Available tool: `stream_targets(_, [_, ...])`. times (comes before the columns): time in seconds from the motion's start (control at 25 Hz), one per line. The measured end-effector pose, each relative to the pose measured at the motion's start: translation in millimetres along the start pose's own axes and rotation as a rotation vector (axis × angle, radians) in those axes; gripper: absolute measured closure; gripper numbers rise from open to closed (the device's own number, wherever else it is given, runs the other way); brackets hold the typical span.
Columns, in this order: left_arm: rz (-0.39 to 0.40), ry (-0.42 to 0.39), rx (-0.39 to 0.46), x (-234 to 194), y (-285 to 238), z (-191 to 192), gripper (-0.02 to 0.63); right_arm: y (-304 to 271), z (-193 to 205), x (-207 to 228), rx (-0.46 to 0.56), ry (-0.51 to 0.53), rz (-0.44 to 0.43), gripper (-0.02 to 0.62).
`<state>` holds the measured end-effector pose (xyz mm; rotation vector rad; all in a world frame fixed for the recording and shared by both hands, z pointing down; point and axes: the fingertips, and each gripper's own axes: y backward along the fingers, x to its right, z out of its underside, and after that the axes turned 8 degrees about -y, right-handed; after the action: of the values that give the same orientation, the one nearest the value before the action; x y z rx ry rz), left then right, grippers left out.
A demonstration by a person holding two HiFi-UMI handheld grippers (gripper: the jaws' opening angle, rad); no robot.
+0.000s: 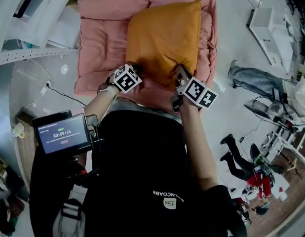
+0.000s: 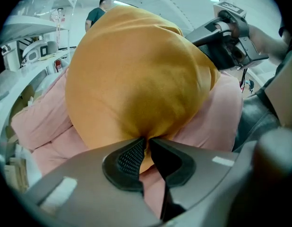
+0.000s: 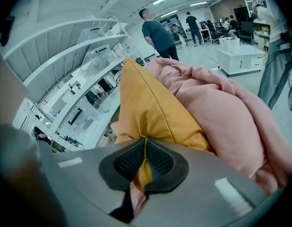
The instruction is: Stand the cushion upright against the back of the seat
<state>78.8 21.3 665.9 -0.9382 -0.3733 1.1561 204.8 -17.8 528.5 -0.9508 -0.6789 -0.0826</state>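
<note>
Soft cloth, dull finishes
The cushion wore smooth, matt mustard fabric; the pink seat's cloth lay creased; the left tool bore black, dimpled pads.

A pale floor carries a pink padded seat with a puffed rim along its far and side edges. An orange cushion lies directly on the seat, toward the right edge. Its far corner reaches the far-right rim and its near edge is by the seat's near edge. A dark cable lies on the floor off the near-left corner.
</note>
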Motion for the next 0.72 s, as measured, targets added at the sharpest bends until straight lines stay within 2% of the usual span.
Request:
stream_targets(0.2, [-0.041, -0.001, -0.012, -8, 10, 1, 0.531, 12, -9, -15, 0.000, -0.050, -0.090, 0.564])
stream_targets(0.32, [-0.061, 0.027, 0.003, -6, 23, -6, 0.482, 27, -18, -27, 0.015, -0.057, -0.141, 0.551])
stream_targets(0.44, [-0.074, 0.036, 0.046, 8, 44, -27, 0.439, 54, -31, -39, 0.043, -0.059, -0.197, 0.539])
stream_targets(0.6, [-0.106, 0.012, 0.115, 19, 76, -66, 0.422, 87, -54, -55, 0.087, -0.041, -0.257, 0.502])
stream_targets(0.72, [-0.136, 0.011, 0.185, 25, 100, -92, 0.416, 108, -65, -62, 0.108, -0.028, -0.292, 0.497])
